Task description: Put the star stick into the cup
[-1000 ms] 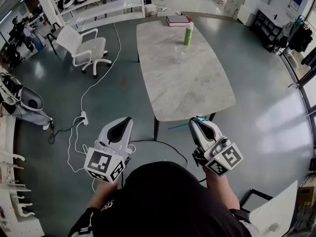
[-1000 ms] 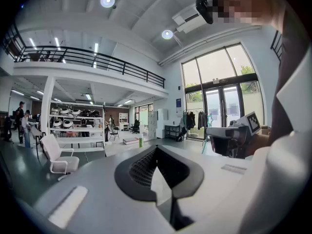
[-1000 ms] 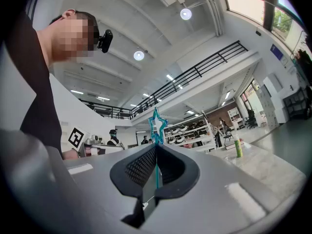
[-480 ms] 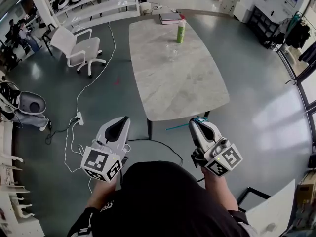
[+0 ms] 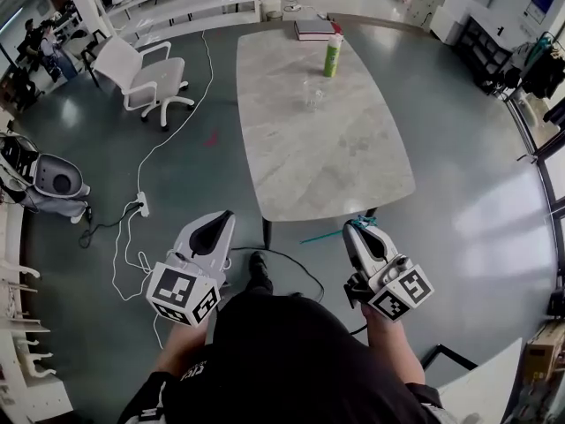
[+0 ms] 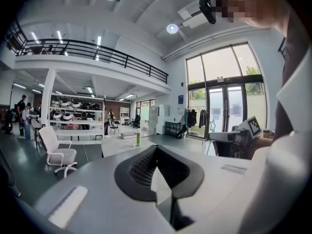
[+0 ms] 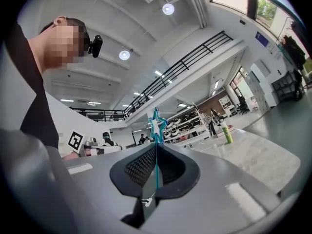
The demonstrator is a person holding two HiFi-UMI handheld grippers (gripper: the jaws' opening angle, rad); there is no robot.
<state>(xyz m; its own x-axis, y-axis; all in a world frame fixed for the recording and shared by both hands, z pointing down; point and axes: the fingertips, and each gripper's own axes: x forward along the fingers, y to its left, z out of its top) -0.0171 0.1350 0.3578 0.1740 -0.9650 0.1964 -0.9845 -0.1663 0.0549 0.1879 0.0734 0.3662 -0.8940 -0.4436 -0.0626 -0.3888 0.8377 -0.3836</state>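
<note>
The teal star stick (image 7: 156, 125) stands up between the jaws of my right gripper (image 7: 157, 150), which is shut on its thin stem. In the head view the star stick (image 5: 328, 230) pokes out to the left from the right gripper (image 5: 357, 229), just short of the table's near edge. The clear cup (image 5: 312, 93) stands far off on the marble table (image 5: 327, 166), near its far end. My left gripper (image 5: 220, 225) hangs over the floor left of the table, and in its own view the left gripper (image 6: 157, 151) is shut with nothing in it.
A green bottle (image 5: 333, 56) and a book (image 5: 315, 30) sit beyond the cup. A white office chair (image 5: 146, 78) stands to the left, cables (image 5: 141, 206) trail over the floor, and shelves (image 5: 190, 3) line the back. A person's shoe (image 5: 259, 268) shows between the grippers.
The head view has shifted a little, with the table sliding slightly in the picture. Both grippers hold the same pose, and the star stick stays in the right one. A shoe has come into view.
</note>
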